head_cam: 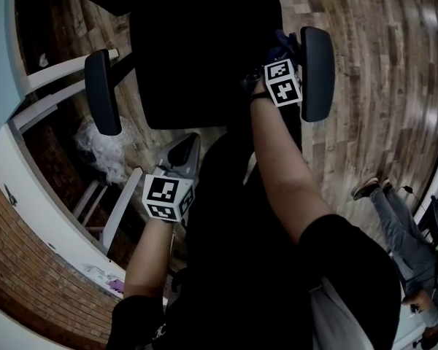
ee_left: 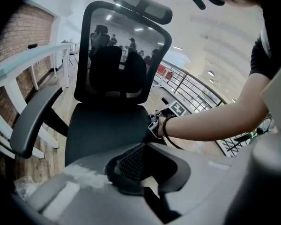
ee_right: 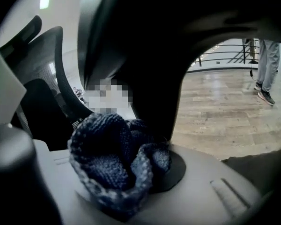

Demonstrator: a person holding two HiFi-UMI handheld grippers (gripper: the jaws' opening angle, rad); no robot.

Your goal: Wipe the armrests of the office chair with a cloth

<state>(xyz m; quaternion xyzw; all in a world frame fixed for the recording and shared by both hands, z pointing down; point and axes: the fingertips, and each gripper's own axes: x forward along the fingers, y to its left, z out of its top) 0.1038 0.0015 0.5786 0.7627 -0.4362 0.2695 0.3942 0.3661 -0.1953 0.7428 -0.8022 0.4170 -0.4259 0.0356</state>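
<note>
Bunched blue knitted cloth [ee_right: 103, 146] hides your right gripper's [ee_right: 129, 172] clamped jaw tips, dark armrest [head_cam: 317, 71] just beyond; your left gripper's [ee_left: 147, 170] jaws meet, empty.

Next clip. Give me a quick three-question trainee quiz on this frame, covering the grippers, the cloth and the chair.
1. Multiple choice: what is in the right gripper? A) a sponge B) a blue knitted cloth C) nothing
2. True or false: the left gripper grips a second cloth.
3. Fill in: the cloth is up by the armrest of the office chair on the person's ____ side.

Key: 1 B. 2 false, since nothing sits between its jaws. 3 right.
</note>
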